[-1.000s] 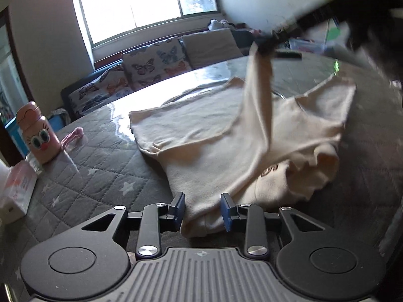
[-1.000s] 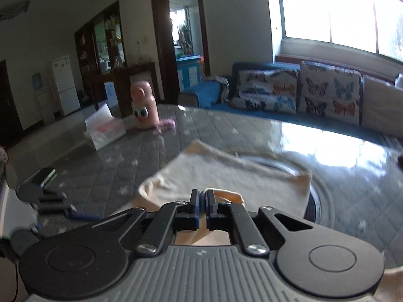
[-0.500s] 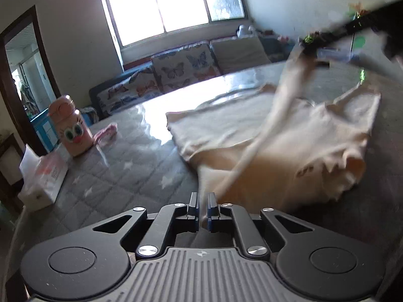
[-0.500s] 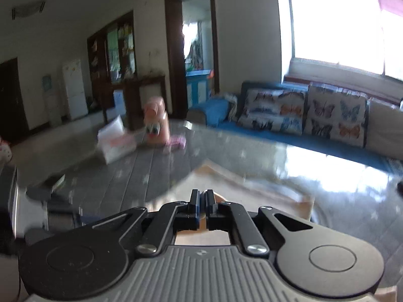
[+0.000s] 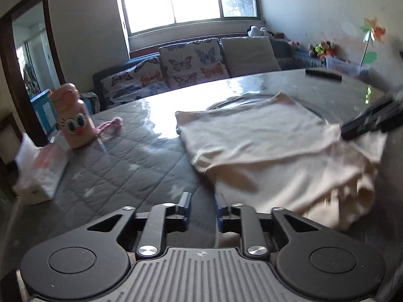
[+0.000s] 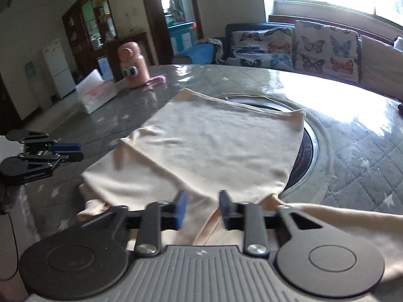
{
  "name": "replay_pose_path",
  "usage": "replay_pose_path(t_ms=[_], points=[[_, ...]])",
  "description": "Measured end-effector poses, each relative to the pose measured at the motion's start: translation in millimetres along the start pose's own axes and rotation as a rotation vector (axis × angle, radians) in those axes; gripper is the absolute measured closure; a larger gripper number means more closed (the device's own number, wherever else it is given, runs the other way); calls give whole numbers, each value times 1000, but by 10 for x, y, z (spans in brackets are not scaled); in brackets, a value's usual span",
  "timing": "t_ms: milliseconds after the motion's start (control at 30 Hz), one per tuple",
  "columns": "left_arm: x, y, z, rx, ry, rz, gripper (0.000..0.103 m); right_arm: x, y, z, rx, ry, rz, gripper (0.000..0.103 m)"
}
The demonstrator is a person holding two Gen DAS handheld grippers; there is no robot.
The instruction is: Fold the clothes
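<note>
both the left gripper [image 5: 201, 207] and right gripper [image 6: 201, 207] hang open and empty over a cream shirt [image 6: 201, 148] on a quilted table [image 5: 113, 166]; no writing is legible.

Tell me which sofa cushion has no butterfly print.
The plain beige cushion at the window end of the sofa. The two cushions beside it carry butterflies; this one is unpatterned.
</note>
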State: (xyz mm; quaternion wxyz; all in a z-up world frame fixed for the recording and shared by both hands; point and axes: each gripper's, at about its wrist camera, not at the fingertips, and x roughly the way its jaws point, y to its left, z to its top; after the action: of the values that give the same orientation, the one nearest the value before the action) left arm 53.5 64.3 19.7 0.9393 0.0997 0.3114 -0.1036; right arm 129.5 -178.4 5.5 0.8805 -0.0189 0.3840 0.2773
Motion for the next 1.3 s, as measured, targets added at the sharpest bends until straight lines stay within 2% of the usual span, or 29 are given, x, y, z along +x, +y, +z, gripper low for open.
replay_pose_path(t_ms=[167,200,233,267,300,367,433,600,733,900,1033,1167,1267,1300], points=[[372,-27,120,-47,45,-24,69,288,-36,-41,-1,35,-35,72],[423,-23,130,-54,50,-24,69,298,-37,-54,-5,35,-38,75],[460,-14,135,-63,52,-25,69,298,-39,-64,-7,33,-35,84],[489,-5,142,-72,54,-29,70,293,-36,-63,-12,29,-39,87],[506,3,146,-80,54,-35,72,288,-26,-56,-18,24,-43,89],[517,12,144,-92,48,-46,91,259,-17,-38,-29,7,-52,95],[493,5,142,-89,34,-24,96,223,-8,-16,-35,-14,-58,96],[416,32,132,-108,3,7,97,109,-20,28,-17,-82,-52,96],[448,45,125,-111,25,3,95,242,-73,-63,-12,-22,-76,91],[299,30,199,-103,-14,29,94,20,-40,-68,-35,-78,-74,89],[203,-127,261,-75,-40,-29,94,-10,113,-118,-93,-66,-22,86],[225,-380,242,-23,-20,-110,93,132,260,-252,-138,-11,7,83],[277,-535,193,17,11,-137,93,74,303,-316,-156,-20,-1,81],[284,-568,181,22,17,-144,93,11,287,-323,-146,-34,-5,78]])
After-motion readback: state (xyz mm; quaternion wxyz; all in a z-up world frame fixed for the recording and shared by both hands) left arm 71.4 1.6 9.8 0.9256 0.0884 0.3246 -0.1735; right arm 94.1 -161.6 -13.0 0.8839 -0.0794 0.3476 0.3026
